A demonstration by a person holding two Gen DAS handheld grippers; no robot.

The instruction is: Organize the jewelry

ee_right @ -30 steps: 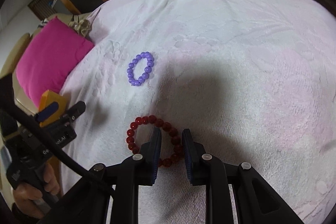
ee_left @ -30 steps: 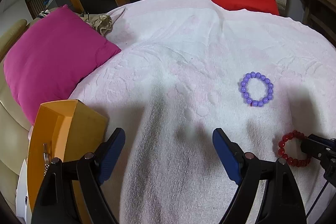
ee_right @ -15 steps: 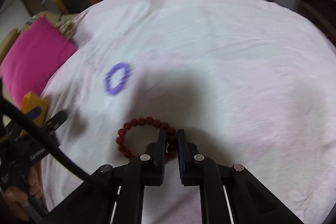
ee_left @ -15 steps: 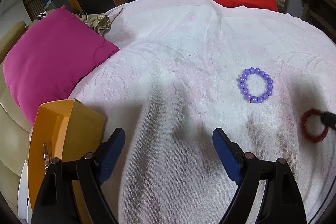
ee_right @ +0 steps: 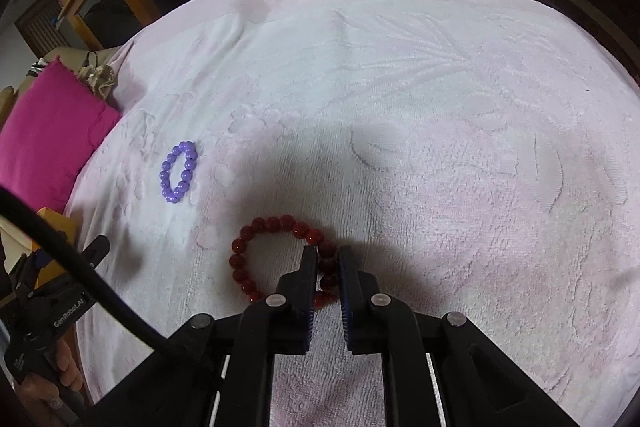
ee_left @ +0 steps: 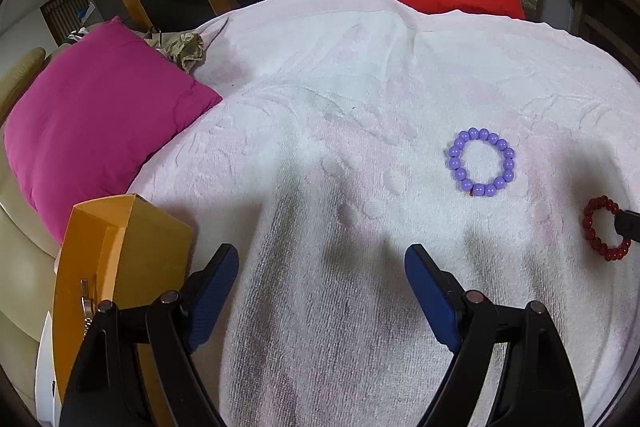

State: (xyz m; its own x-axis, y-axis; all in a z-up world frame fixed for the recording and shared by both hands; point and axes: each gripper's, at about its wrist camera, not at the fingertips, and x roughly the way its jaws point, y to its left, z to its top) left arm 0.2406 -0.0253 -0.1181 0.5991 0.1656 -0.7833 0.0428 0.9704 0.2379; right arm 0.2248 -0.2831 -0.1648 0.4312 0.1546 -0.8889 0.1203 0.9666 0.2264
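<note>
Pale pink towel (ee_left: 320, 115) covers the whole surface, with a magenta pillow (ee_left: 96, 115) at the left edge and an orange box (ee_left: 132, 247) beside it. Right tool (ee_right: 327, 263) has just closed and pinches the red bead bracelet (ee_right: 256, 247) by its right side. Left tool (ee_left: 320, 279) hangs spread wide over bare towel, nothing in it. Purple bead bracelet (ee_left: 482, 163) lies flat, near the red one but apart.

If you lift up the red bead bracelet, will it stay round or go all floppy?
Probably floppy: the dark red round-bead bracelet looks like separate beads on a string, so it would likely sag into a dangling loop. The right gripper pinches only one side, so the rest should hang. The glossy beads might slip.
</note>
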